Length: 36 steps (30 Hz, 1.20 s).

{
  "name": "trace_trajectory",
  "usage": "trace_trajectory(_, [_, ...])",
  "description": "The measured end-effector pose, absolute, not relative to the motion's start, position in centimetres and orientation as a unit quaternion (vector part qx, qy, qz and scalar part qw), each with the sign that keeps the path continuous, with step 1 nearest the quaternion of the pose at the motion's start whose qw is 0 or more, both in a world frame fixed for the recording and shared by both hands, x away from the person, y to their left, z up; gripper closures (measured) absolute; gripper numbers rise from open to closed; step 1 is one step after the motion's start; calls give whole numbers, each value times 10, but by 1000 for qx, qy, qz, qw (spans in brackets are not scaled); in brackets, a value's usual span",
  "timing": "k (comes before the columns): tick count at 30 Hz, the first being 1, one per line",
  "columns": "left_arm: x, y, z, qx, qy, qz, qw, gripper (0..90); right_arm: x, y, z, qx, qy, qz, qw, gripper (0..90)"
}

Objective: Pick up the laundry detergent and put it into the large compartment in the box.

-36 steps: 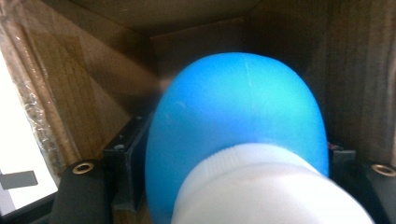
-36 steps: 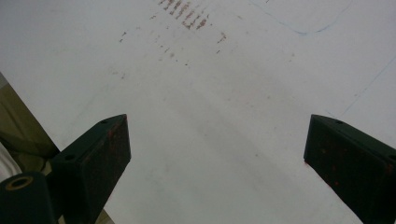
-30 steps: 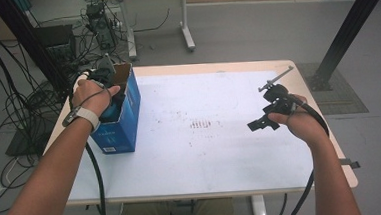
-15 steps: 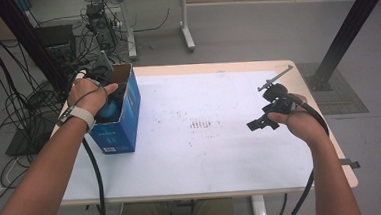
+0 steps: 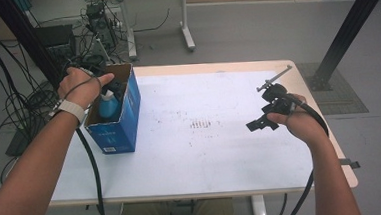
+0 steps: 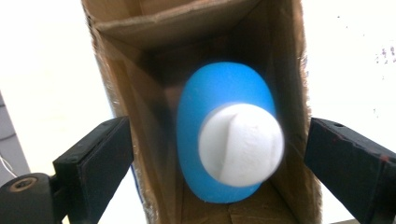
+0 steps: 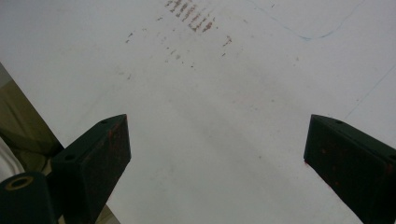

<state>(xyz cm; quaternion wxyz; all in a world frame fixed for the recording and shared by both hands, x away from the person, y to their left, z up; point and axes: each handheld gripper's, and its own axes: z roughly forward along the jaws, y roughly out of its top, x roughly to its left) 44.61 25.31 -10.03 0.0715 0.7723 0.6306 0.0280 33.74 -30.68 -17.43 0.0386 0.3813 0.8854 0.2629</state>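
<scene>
- Left gripper view: left gripper [image 6: 215,154], jaws just opened, released blue plastic bottle with white cap [image 6: 224,140] inside narrow cardboard box [image 6: 299,70].
- Right gripper [image 7: 215,149] gapes empty over bare white tabletop [image 7: 224,93].

The high view looks forward and down from above the person's side, taking in the whole white table [image 5: 206,151] with both forearms entering at the bottom. The left gripper view looks steeply down, very close, into the open cardboard box [image 6: 140,154]; a blue bottle [image 6: 205,154] stands between its wide-set jaws. The right gripper view looks down at an angle, close over bare tabletop [image 7: 210,140] between its jaws; the dark smudges [image 7: 194,18] ahead of them also show mid-table in the high view.
</scene>
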Motion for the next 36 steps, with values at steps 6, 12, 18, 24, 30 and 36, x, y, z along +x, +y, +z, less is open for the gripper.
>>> trace_trajectory(6, [443,254,-83,787,610,36,86,74,337,-307,-173,382,885,262,40,71])
trace_trajectory(12, [438,248,-62,803,586,50,96,47,337,-307,-171,382,885,262,41,71])
trace_trajectory(18, [434,244,-39,821,557,48,118,47,336,-309,-169,385,884,262,41,71])
trace_trajectory(24, [428,238,-16,839,522,56,141,48,335,-311,-168,386,883,263,43,71])
trace_trajectory(30, [427,228,3,859,488,50,149,48,334,-313,-167,387,883,263,44,72])
trace_trajectory(36, [425,217,14,874,456,46,159,46,333,-314,-166,391,881,262,44,71])
